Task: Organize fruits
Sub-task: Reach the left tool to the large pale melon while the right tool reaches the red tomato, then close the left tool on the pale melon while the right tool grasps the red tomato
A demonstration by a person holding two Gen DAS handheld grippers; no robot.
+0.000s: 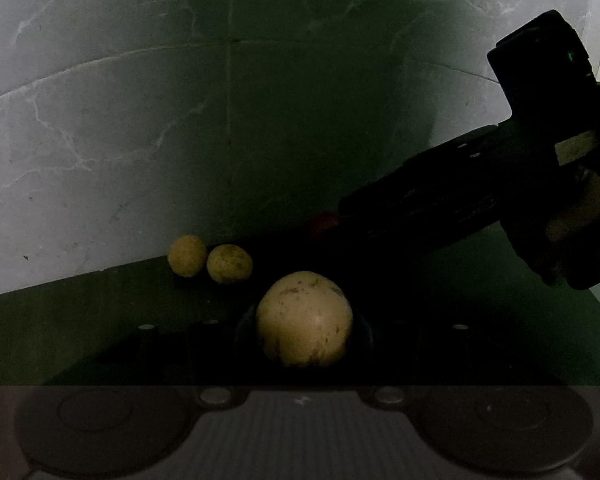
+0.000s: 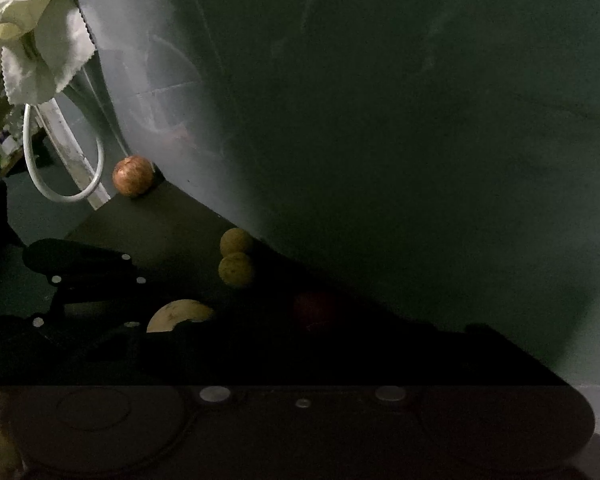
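On a dark tabletop against a marbled grey wall, the left gripper (image 1: 304, 344) closed around a large yellow fruit (image 1: 304, 324), while the right gripper (image 2: 314, 328) reached a dim red fruit (image 2: 315, 311) straight ahead; its grip could not be made out.

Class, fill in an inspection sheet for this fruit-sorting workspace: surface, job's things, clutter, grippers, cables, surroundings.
Surface: dark table, dimly lit, against a pale wall.
Job's things: large yellow fruit nearest the left camera; two small yellow fruits touching each other by the wall; red fruit in shadow; brownish round fruit at the table's far corner.
Clutter: nothing seen on the table.
Grippers: left gripper has the large fruit between its fingers, contact too dark to judge; right gripper reaches to the red fruit, jaws hidden in shadow.
Cables: white cable looping beyond the table's edge.
Surroundings: marbled wall; white cloth hanging beyond the table.
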